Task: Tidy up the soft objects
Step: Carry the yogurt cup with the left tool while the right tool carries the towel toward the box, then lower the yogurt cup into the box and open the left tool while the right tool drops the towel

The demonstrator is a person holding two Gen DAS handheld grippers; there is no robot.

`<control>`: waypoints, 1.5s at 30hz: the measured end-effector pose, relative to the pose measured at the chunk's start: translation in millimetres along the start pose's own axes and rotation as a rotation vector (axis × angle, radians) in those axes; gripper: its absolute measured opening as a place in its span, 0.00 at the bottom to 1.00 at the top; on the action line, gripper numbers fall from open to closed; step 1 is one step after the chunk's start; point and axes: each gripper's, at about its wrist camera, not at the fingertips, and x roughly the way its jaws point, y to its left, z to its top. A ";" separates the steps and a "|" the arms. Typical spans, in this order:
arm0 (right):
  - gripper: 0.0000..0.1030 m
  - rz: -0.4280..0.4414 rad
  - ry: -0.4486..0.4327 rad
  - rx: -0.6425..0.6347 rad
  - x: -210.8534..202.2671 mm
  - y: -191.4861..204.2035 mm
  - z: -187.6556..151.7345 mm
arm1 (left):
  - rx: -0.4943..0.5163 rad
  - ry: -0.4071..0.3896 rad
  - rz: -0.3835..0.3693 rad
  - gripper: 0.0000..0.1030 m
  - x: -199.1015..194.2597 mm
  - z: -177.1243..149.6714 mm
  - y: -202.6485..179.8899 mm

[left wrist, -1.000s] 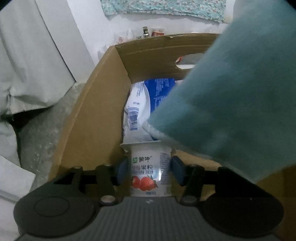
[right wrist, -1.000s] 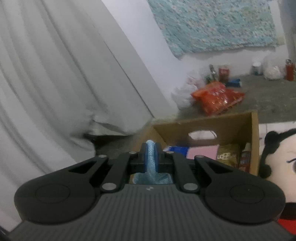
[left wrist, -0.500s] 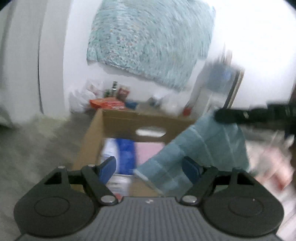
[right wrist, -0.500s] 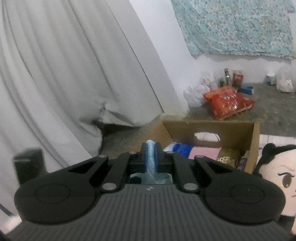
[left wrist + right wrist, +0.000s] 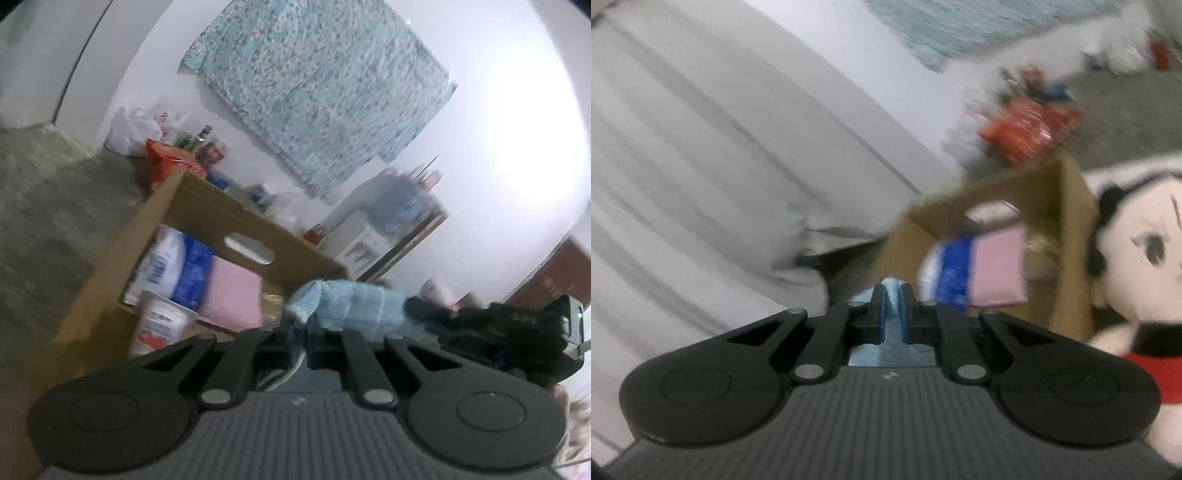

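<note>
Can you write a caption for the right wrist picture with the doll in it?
Right gripper pinches a blue towel beside a plush doll and a cardboard box.

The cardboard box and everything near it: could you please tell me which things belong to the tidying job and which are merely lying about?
Belonging to the job:
- light blue towel, between both grippers
- left gripper, closing on it
- right gripper, shut on it
- cardboard box
- plush doll

Lying about:
- orange snack bag
- white plastic bag
- floral cloth on the wall
</note>
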 end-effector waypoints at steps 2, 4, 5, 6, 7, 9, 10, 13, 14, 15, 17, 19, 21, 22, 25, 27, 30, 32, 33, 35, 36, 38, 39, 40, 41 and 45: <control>0.06 -0.066 0.027 0.021 20.7 -13.9 -6.3 | 0.015 0.037 0.044 0.06 8.5 8.3 1.0; 0.06 -0.147 0.066 0.006 46.1 -21.7 -12.3 | 0.035 0.119 0.139 0.06 25.7 19.5 3.8; 0.06 -0.214 0.095 -0.026 61.4 -23.1 -14.6 | 0.042 0.171 0.209 0.06 43.1 25.1 4.9; 0.05 -0.262 0.105 -0.054 77.9 -23.7 -18.2 | 0.047 0.219 0.239 0.06 60.1 29.5 8.8; 0.05 -0.293 0.116 -0.106 89.8 -20.8 -19.6 | 0.054 0.253 0.265 0.06 76.4 31.8 12.3; 0.05 -0.384 0.114 -0.197 111.0 -10.6 -20.1 | 0.131 0.291 0.339 0.07 106.3 35.0 12.2; 0.05 -0.414 0.121 -0.243 120.3 -6.8 -18.3 | 0.168 0.306 0.369 0.07 119.3 36.5 11.5; 0.06 -0.532 0.202 -0.383 152.4 -2.7 -13.1 | 0.244 0.352 0.438 0.10 148.8 38.7 11.8; 0.06 -0.567 0.254 -0.441 164.8 -3.9 -11.7 | 0.286 0.369 0.466 0.18 152.5 36.9 9.1; 0.08 -0.597 0.288 -0.485 173.4 -5.0 -8.8 | 0.336 0.379 0.498 0.20 157.8 35.6 5.3; 0.10 -0.625 0.344 -0.505 188.6 -9.6 -3.2 | 0.441 0.390 0.548 0.31 167.3 34.1 -4.0; 0.18 -0.646 0.346 -0.569 197.4 -5.4 2.4 | 0.495 0.372 0.602 0.35 168.7 33.5 -12.8; 0.23 -0.682 0.328 -0.702 201.7 2.5 2.2 | 0.505 0.326 0.604 0.29 158.9 35.4 -19.8; 0.23 -0.680 0.332 -0.742 198.8 4.9 1.4 | 0.517 0.308 0.613 0.09 152.1 37.4 -24.0; 0.23 -0.643 0.338 -0.763 191.9 6.6 3.0 | 0.524 0.291 0.574 0.01 145.6 42.3 -28.4; 0.22 -0.590 0.363 -0.710 192.5 3.7 3.4 | 0.481 0.284 0.534 0.01 145.9 43.5 -27.6; 0.16 -0.572 0.424 -0.678 196.8 -1.6 -1.7 | 0.464 0.309 0.496 0.01 148.7 37.3 -26.9; 0.16 -0.560 0.407 -0.670 191.3 -0.9 1.5 | 0.468 0.294 0.518 0.02 140.1 30.7 -26.4; 0.16 -0.558 0.404 -0.673 189.1 -0.2 3.6 | 0.482 0.275 0.541 0.02 132.1 26.4 -28.2; 0.16 -0.565 0.400 -0.687 188.4 -0.3 7.5 | 0.574 0.269 0.529 0.02 118.5 11.5 -37.9; 0.16 -0.575 0.392 -0.698 188.4 -0.7 8.3 | 0.631 0.284 0.502 0.02 116.0 1.1 -42.6; 0.16 -0.580 0.385 -0.731 191.1 -0.4 7.4 | 0.667 0.367 0.447 0.02 123.2 -18.5 -46.5; 0.16 -0.570 0.394 -0.737 193.7 -1.1 6.0 | 0.644 0.393 0.428 0.02 130.8 -24.6 -44.5; 0.15 -0.574 0.412 -0.732 196.2 -3.1 5.7 | 0.612 0.409 0.416 0.02 139.5 -27.5 -40.6; 0.16 -0.601 0.424 -0.709 198.6 -6.7 6.2 | 0.583 0.416 0.401 0.02 145.0 -27.1 -35.9; 0.15 -0.677 0.419 -0.720 207.6 -7.0 8.5 | 0.505 0.444 0.354 0.02 156.6 -22.3 -23.4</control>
